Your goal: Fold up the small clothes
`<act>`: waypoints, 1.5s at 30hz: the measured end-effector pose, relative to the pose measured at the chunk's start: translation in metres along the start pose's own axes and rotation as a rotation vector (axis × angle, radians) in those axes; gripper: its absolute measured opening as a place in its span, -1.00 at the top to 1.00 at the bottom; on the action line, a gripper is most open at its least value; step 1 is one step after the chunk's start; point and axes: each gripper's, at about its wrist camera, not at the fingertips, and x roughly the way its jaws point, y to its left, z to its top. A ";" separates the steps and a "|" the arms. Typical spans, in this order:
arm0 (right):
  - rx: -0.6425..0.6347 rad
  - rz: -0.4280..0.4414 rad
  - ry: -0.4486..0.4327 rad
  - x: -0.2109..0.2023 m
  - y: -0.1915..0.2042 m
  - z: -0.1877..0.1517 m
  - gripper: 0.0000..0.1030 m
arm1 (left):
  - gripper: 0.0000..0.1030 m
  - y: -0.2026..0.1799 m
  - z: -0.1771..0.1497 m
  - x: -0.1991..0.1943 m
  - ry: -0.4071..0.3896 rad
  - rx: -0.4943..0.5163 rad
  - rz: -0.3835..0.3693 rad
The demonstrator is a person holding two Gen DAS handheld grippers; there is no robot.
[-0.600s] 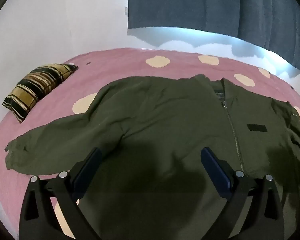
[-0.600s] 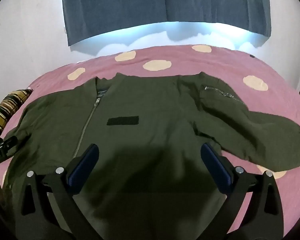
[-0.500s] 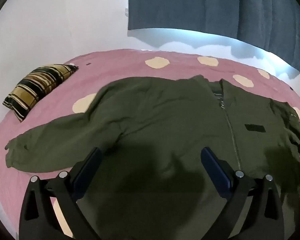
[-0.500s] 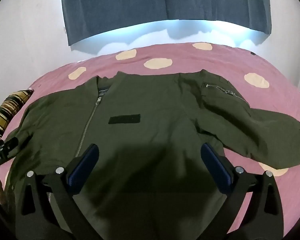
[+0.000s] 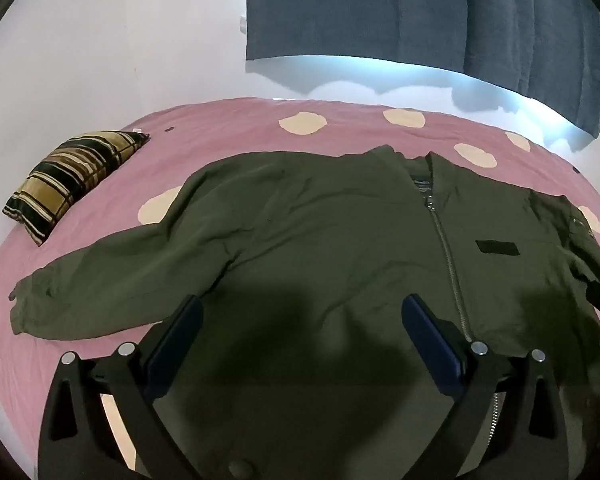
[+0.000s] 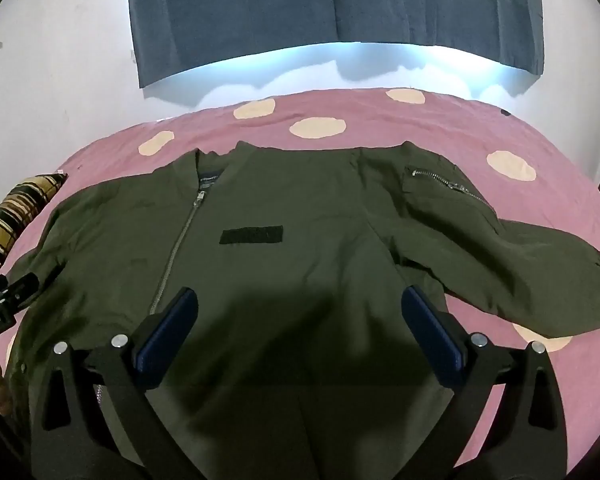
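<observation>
Lying flat and front-up on the bed (image 5: 340,128), the olive green jacket (image 5: 320,240) is spread across the pink sheet with cream dots, collar toward the far wall and hem toward us. We note its front zipper (image 6: 176,252) closed up to the collar, a black rectangular patch (image 6: 252,235) on the chest, and a small zippered pocket (image 6: 440,182) on the upper part of one sleeve. Both sleeves (image 5: 112,284) stretch outward from the body, each one lying flat on the sheet. We hold the left gripper (image 5: 302,332) above the lower part of the jacket, its blue-padded fingers (image 5: 176,332) spread fully apart with only cloth in view between them and nothing grasped. The right gripper (image 6: 300,324) hangs likewise over the lower front, on the patch side of the zipper, fingers (image 6: 432,332) released wide and not touching the fabric as far as we can tell. Each gripper shows as a black tip at the edge of the other's view. A striped yellow, black and white pillow (image 5: 72,176) sits on the bed well apart from the jacket, beyond the sleeve on that side. A dark blue curtain (image 6: 332,12) hangs on the white wall behind the bed, with bright light along its lower edge.
</observation>
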 end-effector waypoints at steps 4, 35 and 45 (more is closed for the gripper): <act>-0.005 0.002 0.004 -0.001 0.000 -0.002 -0.96 | -0.93 -0.002 -0.003 0.001 0.007 0.002 -0.006; -0.013 -0.001 0.024 0.001 0.000 -0.005 -0.96 | -0.93 -0.003 -0.009 0.005 0.038 -0.003 -0.012; -0.015 -0.002 0.026 0.001 0.001 -0.005 -0.96 | -0.93 -0.004 -0.010 0.006 0.043 -0.003 -0.011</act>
